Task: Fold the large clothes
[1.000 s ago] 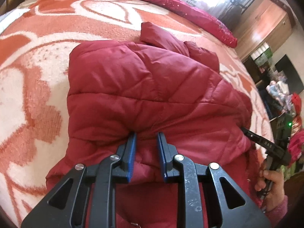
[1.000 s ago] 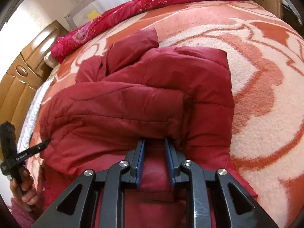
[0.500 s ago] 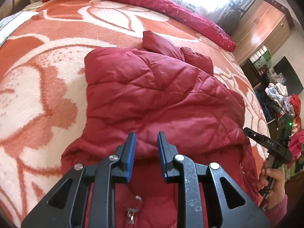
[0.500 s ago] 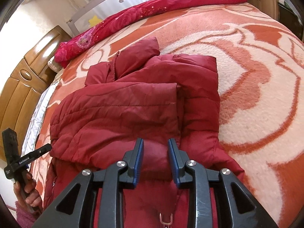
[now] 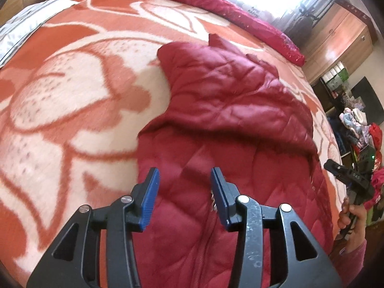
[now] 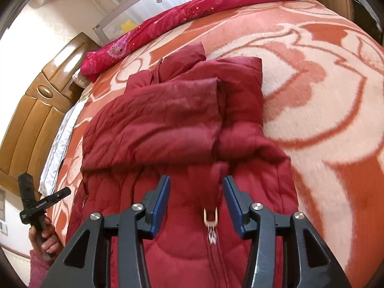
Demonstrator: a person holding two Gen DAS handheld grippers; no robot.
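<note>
A dark red quilted jacket [image 5: 228, 110] lies on the bed, its sleeves folded over the upper body; it also shows in the right wrist view [image 6: 168, 124]. A metal zipper pull [image 6: 210, 218] hangs at the near part. My left gripper [image 5: 184, 187] is open and empty, held above the jacket's near part. My right gripper [image 6: 196, 192] is open and empty, also above the near part, just over the zipper. The right gripper shows at the right edge of the left wrist view [image 5: 345, 175]; the left gripper shows at the left edge of the right wrist view [image 6: 40, 204].
The bed is covered by an orange and cream flowered blanket [image 5: 72, 91]. A crimson rolled quilt [image 6: 204, 2] lies along the far side. Wooden headboard [image 6: 31, 110] at left, wooden wardrobe [image 5: 336, 36] and a clothes pile [image 5: 360, 129] at right.
Both grippers have opened and let go of the folded jacket edge, then drawn back toward the near end. The folded part now lies flat on the jacket.
</note>
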